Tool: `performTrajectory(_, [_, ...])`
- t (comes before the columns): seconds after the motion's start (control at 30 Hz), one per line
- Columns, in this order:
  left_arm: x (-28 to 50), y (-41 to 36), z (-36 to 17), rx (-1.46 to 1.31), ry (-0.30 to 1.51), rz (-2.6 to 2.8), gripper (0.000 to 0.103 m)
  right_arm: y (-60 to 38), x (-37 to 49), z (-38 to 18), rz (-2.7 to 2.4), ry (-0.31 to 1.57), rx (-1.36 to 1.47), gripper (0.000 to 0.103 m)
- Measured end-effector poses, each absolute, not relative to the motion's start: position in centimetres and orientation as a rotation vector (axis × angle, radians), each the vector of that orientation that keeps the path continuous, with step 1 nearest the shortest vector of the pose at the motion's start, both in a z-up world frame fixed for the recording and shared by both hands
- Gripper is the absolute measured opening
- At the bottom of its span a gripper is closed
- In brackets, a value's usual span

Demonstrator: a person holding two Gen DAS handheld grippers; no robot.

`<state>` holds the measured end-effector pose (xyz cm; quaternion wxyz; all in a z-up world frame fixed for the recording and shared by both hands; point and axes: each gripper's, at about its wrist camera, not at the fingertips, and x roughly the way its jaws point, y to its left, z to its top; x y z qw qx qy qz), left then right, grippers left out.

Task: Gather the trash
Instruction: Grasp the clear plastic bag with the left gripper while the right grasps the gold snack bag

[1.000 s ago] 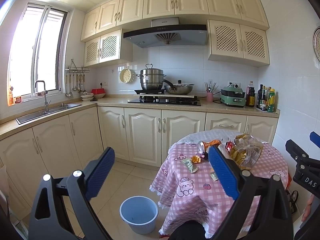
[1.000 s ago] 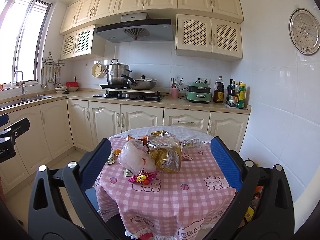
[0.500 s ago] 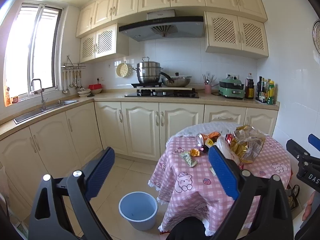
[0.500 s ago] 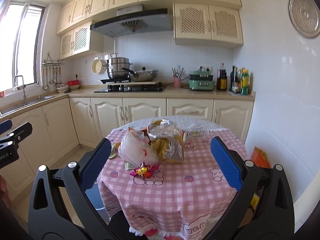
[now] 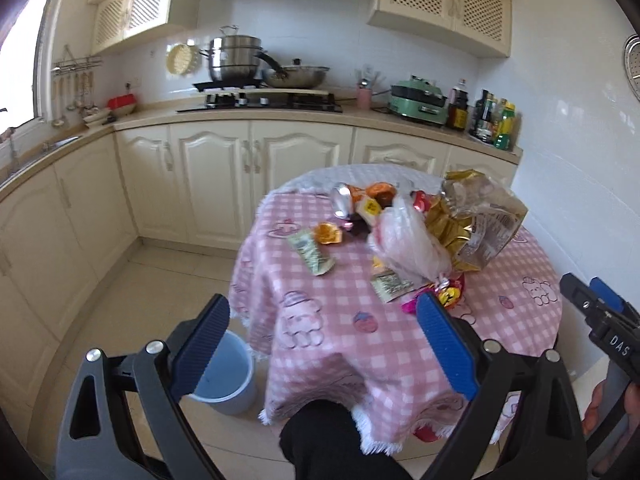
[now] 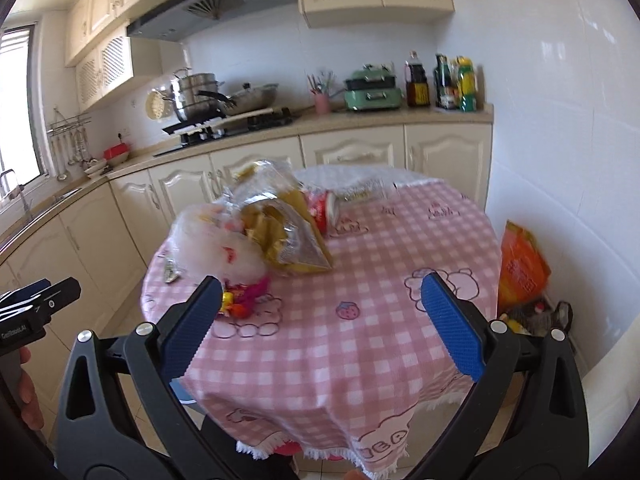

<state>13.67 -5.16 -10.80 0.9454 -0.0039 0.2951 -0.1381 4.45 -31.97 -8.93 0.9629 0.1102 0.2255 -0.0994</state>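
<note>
A round table with a pink checked cloth (image 5: 340, 344) (image 6: 384, 304) carries a heap of trash: a white plastic bag (image 5: 408, 244) (image 6: 212, 244), a gold and clear wrapper bag (image 5: 480, 220) (image 6: 288, 236), a crushed can (image 5: 342, 200), a green sachet (image 5: 310, 246), orange wrappers (image 5: 328, 234) and a bright candy wrapper (image 6: 244, 300). A light blue bucket (image 5: 228, 376) stands on the floor left of the table. My left gripper (image 5: 322, 338) hovers open over the table's near edge. My right gripper (image 6: 320, 320) is open above the cloth, with the candy wrapper by its left finger.
Cream cabinets and a counter with a stove, pots (image 5: 236, 56), a green appliance (image 5: 420, 100) and bottles (image 6: 456, 80) run behind the table. An orange bag (image 6: 520, 268) sits on the floor by the right wall. A dark knee (image 5: 320, 432) shows below the table edge.
Both grippers have moved forward and tilted down toward the table, so the trash heap now looks much larger and nearer. Both stay open and hold nothing.
</note>
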Motion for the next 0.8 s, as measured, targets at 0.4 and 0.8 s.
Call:
performTrajectory(0.4, [24.2,-12.8,-13.5,0.013,0.72,-0.398,0.082,-35.0,11.4,-10.8,-0.174,0.483,0.231,0.097])
performTrajectory(0.8, [24.0,-14.2,-12.0,0.038,0.673,-0.574,0.026,-35.0,17.1,-11.0,-0.092,0.544,0.168,0.027])
